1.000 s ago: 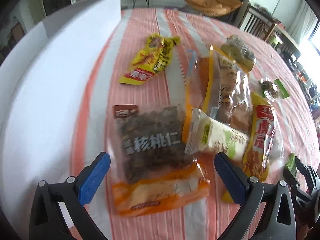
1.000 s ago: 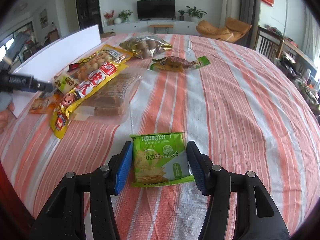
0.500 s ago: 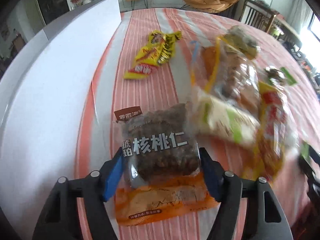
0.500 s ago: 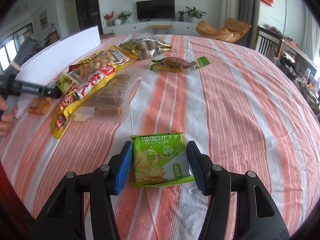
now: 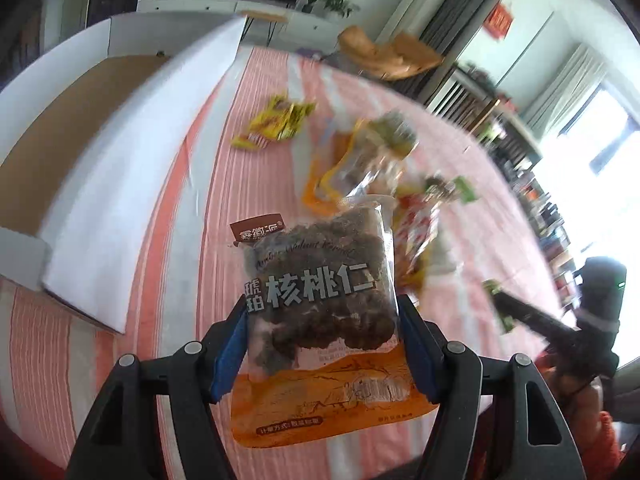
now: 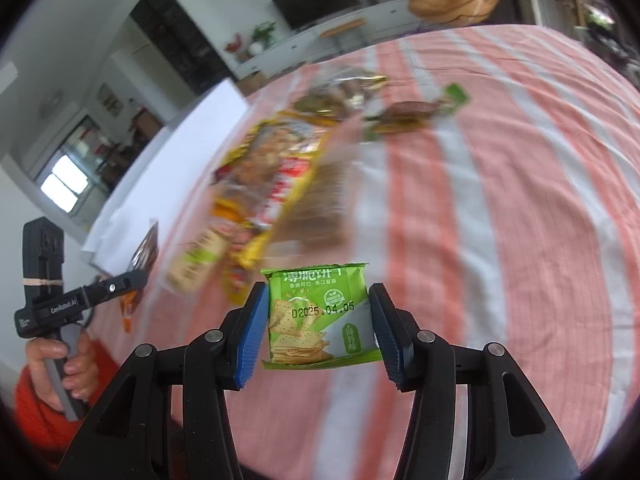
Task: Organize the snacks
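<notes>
Your left gripper (image 5: pixel 322 344) is clenched on the walnut bag (image 5: pixel 320 300), lifted off the striped cloth (image 5: pixel 192 264), long axis pointing away from you. The box (image 5: pixel 60 152) lies to its left, nearer this hand. Your right gripper (image 6: pixel 318 328) clasps the cracker pack (image 6: pixel 320 320), farther from the box; living room behind.

— What is different on the left?
— The left gripper (image 5: pixel 322 344), open around the walnut bag (image 5: pixel 320 300) a second ago, now clamps it and holds it off the table (image 5: pixel 192 216).
— And the right?
— The right gripper (image 6: pixel 318 330) already pinched the cracker packet (image 6: pixel 318 318); now the packet is lifted clear of the cloth.
</notes>
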Available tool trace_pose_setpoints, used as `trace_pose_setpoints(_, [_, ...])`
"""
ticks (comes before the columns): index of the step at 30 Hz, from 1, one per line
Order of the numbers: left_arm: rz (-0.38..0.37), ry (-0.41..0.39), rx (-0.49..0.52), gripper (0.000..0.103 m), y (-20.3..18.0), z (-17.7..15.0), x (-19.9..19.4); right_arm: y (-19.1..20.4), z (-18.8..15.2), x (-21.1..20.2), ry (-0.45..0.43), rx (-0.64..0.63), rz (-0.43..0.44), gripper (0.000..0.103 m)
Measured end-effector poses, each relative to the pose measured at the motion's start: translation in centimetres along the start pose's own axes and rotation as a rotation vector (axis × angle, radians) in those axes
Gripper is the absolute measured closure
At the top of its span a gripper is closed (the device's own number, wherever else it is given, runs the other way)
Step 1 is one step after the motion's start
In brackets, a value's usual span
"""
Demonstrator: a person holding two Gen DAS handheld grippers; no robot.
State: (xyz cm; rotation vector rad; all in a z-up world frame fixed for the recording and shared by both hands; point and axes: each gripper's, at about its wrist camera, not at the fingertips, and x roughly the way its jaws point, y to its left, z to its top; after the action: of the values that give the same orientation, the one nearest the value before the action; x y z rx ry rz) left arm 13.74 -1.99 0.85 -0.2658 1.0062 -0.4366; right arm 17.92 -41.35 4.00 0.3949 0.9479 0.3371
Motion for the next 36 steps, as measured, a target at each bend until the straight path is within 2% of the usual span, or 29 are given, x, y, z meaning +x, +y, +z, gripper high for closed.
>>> trace_pose_setpoints(5, [-0.055,-0.085,-0.062,0.035,1.9,2.5,-4.6,6.4,2.6,0.4,0.013,-0.117,0.089,0.050])
trace_pose_setpoints(7, [-0.029,-0.138,-0.070,0.034,3.3,3.9,-7.0,10.3,4.7,0.9,0.010,-0.169,0.150,0.050])
trace_pose_setpoints(11, [0.130,-0.227,-0.090,0.034,7.6,6.8,-11.3,17.7,8.5,3.0,0.010,-0.230,0.281,0.050])
trace_pose_setpoints(14, [0.264,-0.250,-0.138,0.031,11.3,8.4,-12.3,24.2,11.2,6.2,0.035,-0.285,0.361,0.049])
trace_pose_setpoints(16, [0.359,-0.248,-0.180,0.024,13.9,9.3,-12.3,27.7,12.4,9.0,0.054,-0.298,0.393,0.047])
trace_pose_setpoints(18, [0.404,-0.245,-0.226,0.024,15.8,9.6,-12.4,30.4,13.1,12.4,0.103,-0.279,0.431,0.039])
trace_pose_setpoints(19, [0.398,-0.244,-0.238,0.022,16.4,9.6,-12.3,31.0,13.3,13.6,0.120,-0.264,0.437,0.033])
trace_pose_setpoints(20, [0.388,-0.243,-0.251,0.021,16.8,9.5,-12.1,31.6,13.5,14.8,0.131,-0.239,0.431,0.033])
trace_pose_setpoints(23, [0.380,-0.263,-0.255,0.020,16.7,8.8,-12.7,31.4,13.7,15.1,0.111,-0.199,0.447,0.033])
trace_pose_setpoints(25, [0.372,-0.274,-0.212,0.019,15.1,7.6,-12.3,30.6,13.4,13.3,0.083,-0.211,0.448,0.033])
trace_pose_setpoints(28, [0.318,-0.262,-0.130,0.018,11.9,5.8,-11.7,27.4,13.2,11.3,0.025,-0.264,0.369,0.032])
trace_pose_setpoints(32, [0.163,-0.206,0.034,0.013,4.6,2.1,-9.1,18.4,11.1,9.6,0.012,-0.266,0.170,0.032])
trace_pose_setpoints(36, [0.085,-0.103,0.166,0.011,-1.0,-2.3,-4.3,8.7,7.7,7.6,0.003,-0.249,-0.091,0.032])
